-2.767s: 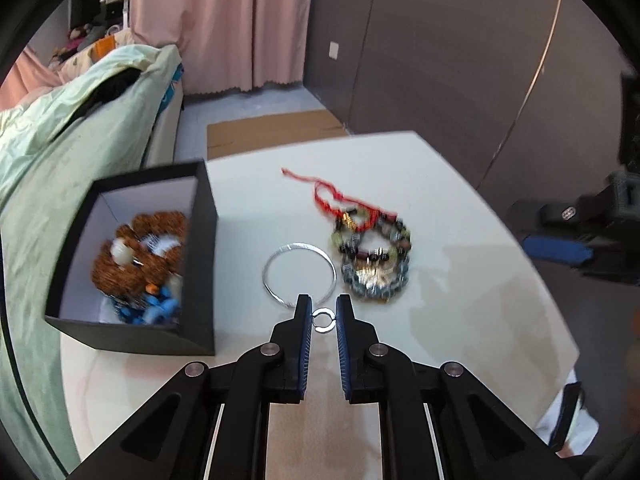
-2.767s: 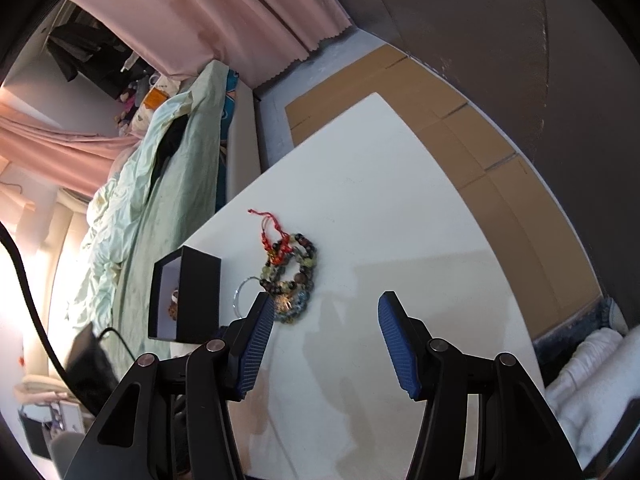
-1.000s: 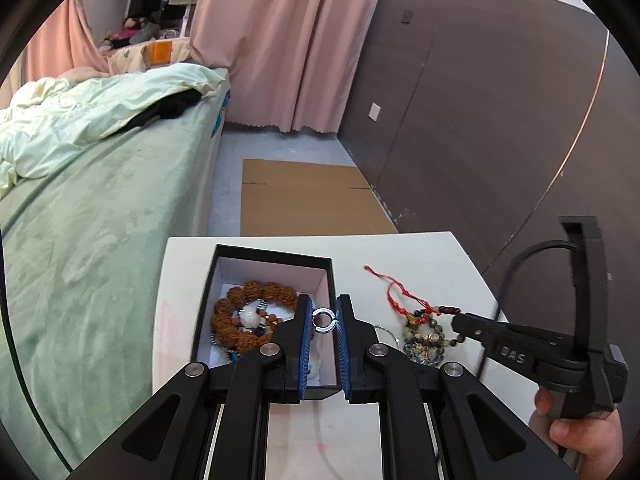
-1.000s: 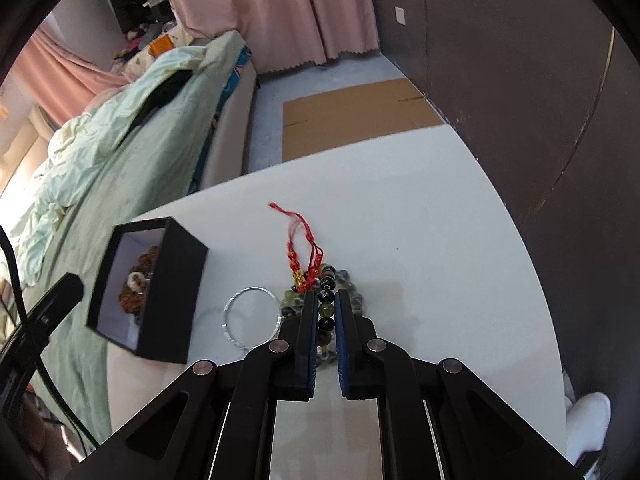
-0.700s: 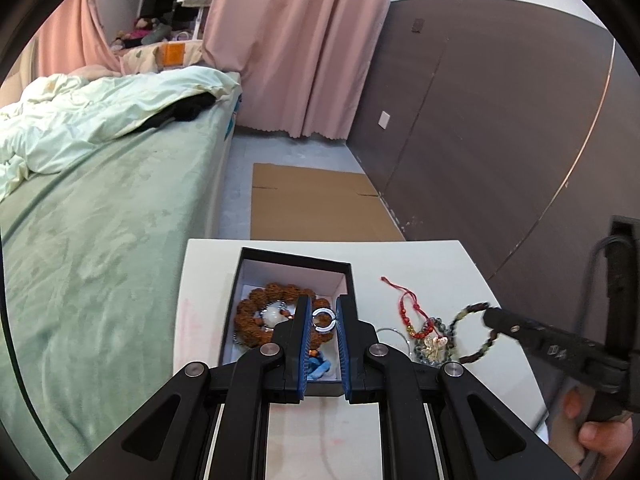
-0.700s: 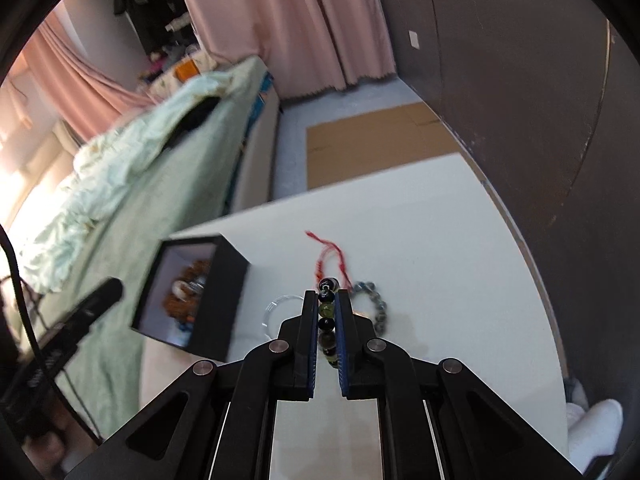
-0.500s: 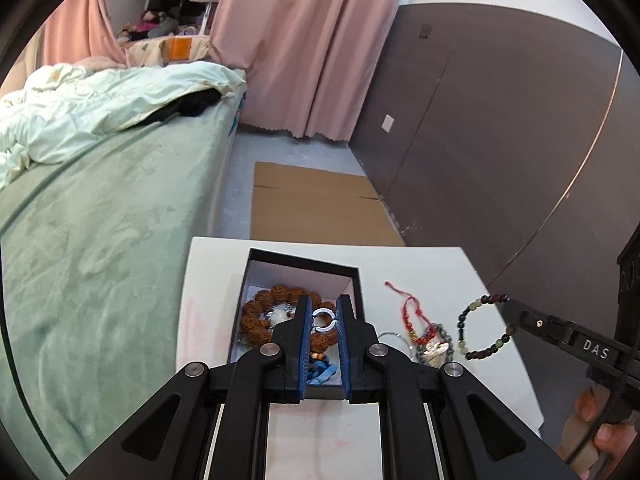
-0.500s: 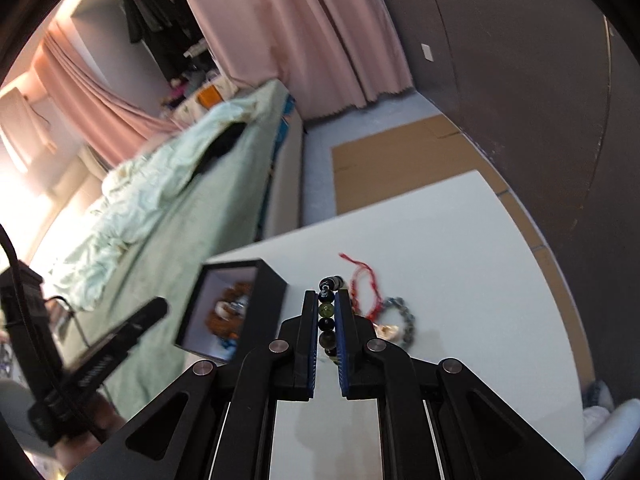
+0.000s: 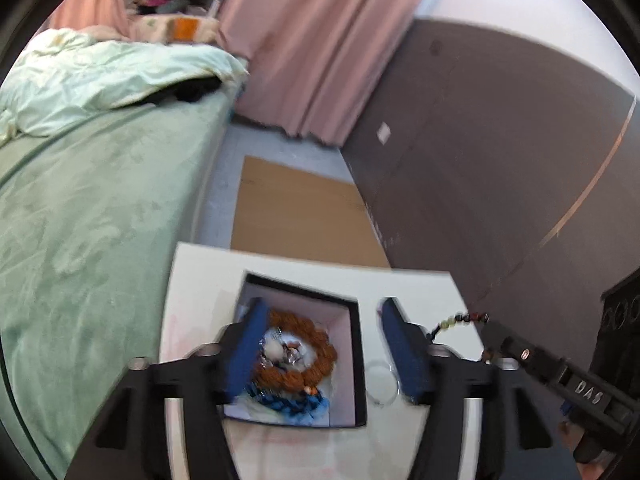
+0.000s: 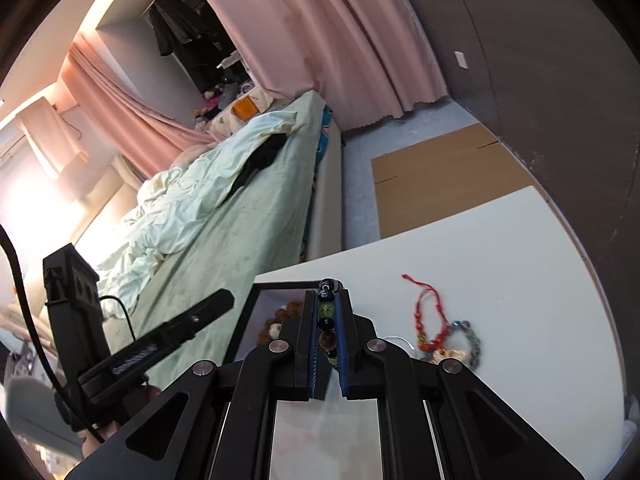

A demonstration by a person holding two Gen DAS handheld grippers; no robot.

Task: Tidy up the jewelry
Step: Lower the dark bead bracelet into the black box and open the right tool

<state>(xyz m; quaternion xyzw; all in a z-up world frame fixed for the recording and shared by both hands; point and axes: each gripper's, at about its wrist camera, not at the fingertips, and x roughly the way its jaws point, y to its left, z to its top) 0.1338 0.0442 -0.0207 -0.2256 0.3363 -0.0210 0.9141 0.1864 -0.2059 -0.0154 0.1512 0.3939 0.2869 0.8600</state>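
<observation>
Trouble starts if our right gripper [image 10: 327, 344], clamped on the bead bracelet [image 10: 326, 322] above the black box [image 9: 354, 364], snags our left gripper [image 9: 320, 354], whose jaws are opening with nothing between them over that box.

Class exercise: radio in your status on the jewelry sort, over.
Left gripper jaws opening over the black box, nothing between them. Right gripper shut on the beaded bracelet, beside the box. Nothing in the way.
</observation>
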